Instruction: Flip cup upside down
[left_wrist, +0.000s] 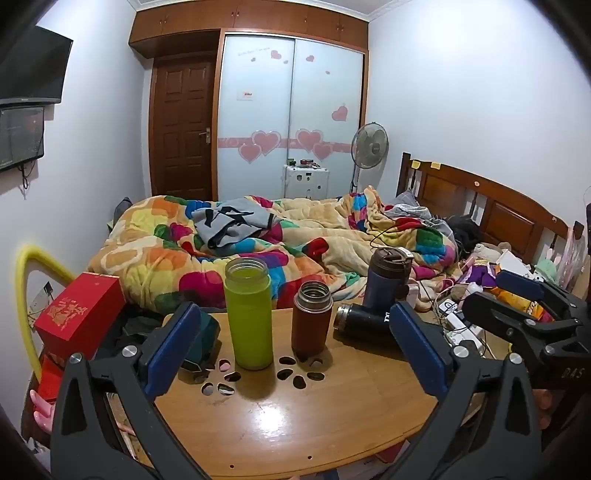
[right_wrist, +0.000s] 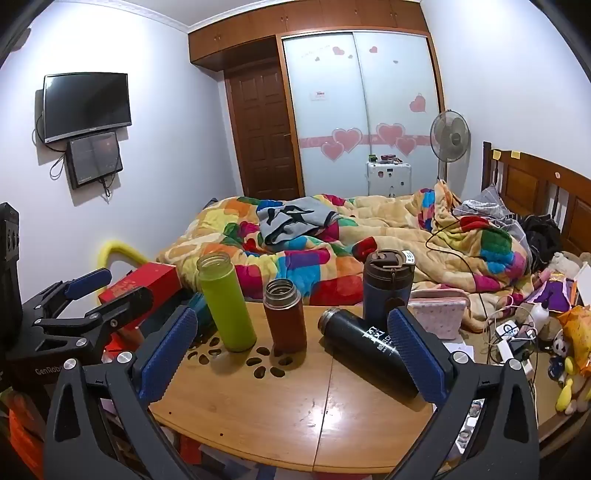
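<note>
Four flasks are on a round wooden table (left_wrist: 303, 417) (right_wrist: 317, 410). A green cup (left_wrist: 248, 314) (right_wrist: 226, 302) stands upright with its mouth open. A brown cup (left_wrist: 311, 320) (right_wrist: 285, 314) stands upright beside it, mouth open. A black flask (left_wrist: 360, 320) (right_wrist: 364, 347) lies on its side. A dark blue lidded tumbler (left_wrist: 388, 278) (right_wrist: 386, 286) stands behind it. My left gripper (left_wrist: 291, 347) (right_wrist: 85, 291) is open and empty, in front of the green and brown cups. My right gripper (right_wrist: 291, 347) (left_wrist: 517, 291) is open and empty, near the black flask.
A red box (left_wrist: 79, 312) (right_wrist: 144, 290) and a dark green object (left_wrist: 203, 339) sit at the table's left edge. A bed with a colourful blanket (left_wrist: 258, 243) lies behind the table. Cables and clutter (right_wrist: 517, 332) fill the right side.
</note>
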